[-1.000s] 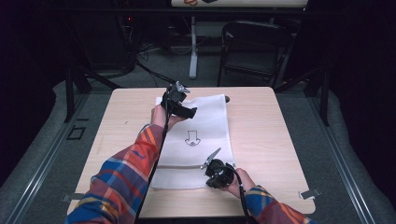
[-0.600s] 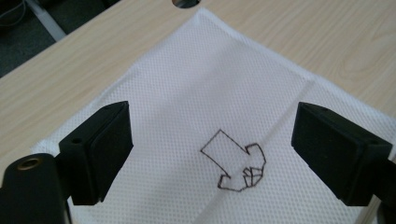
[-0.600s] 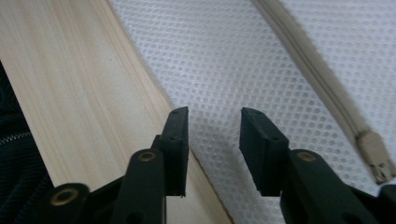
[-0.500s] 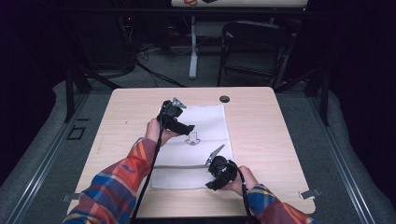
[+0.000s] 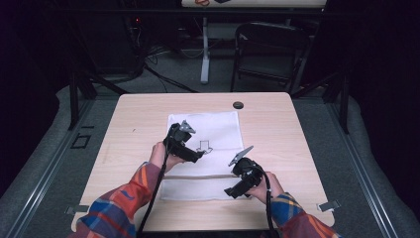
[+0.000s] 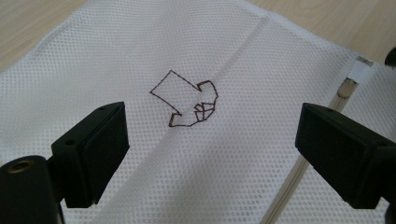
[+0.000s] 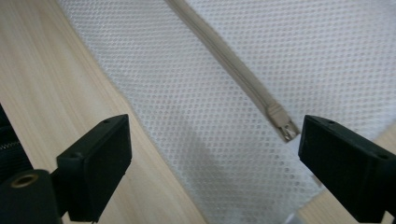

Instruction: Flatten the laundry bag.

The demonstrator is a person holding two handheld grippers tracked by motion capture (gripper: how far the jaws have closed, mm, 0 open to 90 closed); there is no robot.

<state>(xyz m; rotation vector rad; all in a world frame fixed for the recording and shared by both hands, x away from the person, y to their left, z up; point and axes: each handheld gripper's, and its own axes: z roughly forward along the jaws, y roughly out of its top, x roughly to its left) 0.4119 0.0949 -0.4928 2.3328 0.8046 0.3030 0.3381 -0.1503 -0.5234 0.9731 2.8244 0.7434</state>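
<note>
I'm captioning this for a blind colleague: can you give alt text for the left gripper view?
The left gripper, jaws wide open, hovers over a white mesh bag with a dark stitched arrow outline. The bag's zipper runs at right, wooden table beyond.

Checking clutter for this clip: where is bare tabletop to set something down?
Bare wood lies left and right of the mesh bag, on the table; a small black disc sits near the far edge. Crowded: the bag's near half, under both claws.

White mesh bag [image 6: 116,60] on wooden table [image 6: 28,23], stitched arrow outline [image 6: 184,100] between wide-apart black jaws, zipper [image 6: 299,172] alongside
</note>
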